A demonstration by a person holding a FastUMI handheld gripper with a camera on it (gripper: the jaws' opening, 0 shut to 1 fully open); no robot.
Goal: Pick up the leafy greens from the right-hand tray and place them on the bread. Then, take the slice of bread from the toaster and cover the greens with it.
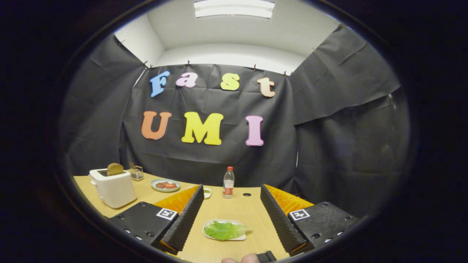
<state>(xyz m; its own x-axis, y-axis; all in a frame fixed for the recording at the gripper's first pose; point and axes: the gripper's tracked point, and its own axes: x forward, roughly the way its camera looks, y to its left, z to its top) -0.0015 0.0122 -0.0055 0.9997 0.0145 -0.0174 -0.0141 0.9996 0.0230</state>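
Table (234, 215): pale wood-look top, smooth and matte, with a small dark round hole near the far edge. Everything else stands on it.
Toaster (114, 188): white, boxy with rounded corners, glossy plastic by the look of it, at the far left, well apart from the fingers.
Bread slice (115, 169): brown, with a domed crust, standing upright in the toaster's slot and half out of it. Not yet taken.
Gripper (231, 219): fingers spread wide and holding nothing; their inner faces are ribbed, the bodies behind them flat and blocky, each carrying a square printed marker.
Tray (241, 238): a small, shallow, pale dish with rounded corners, lying between the fingers, touching neither.
Greens (225, 231): one ruffled, bright green leaf with a paler rib, limp-looking, lying flat across the tray and just overhanging its right rim. Untouched.
Plate (165, 189): round, pale blue-green, beyond the left finger, with reddish-brown food on it; I cannot tell whether the base bread lies there.
Bottle (228, 182): clear plastic, slim, red cap and red label, upright beyond the fingers.
Rack (136, 172): a small wire basket behind the toaster, contents unclear.
Small dish (207, 192): pale, mostly hidden behind the left fingertip, something green in it.
Progress: judged from this, nothing is done. Grasping the leaf comes first; placing it and covering it with the slice both remain.
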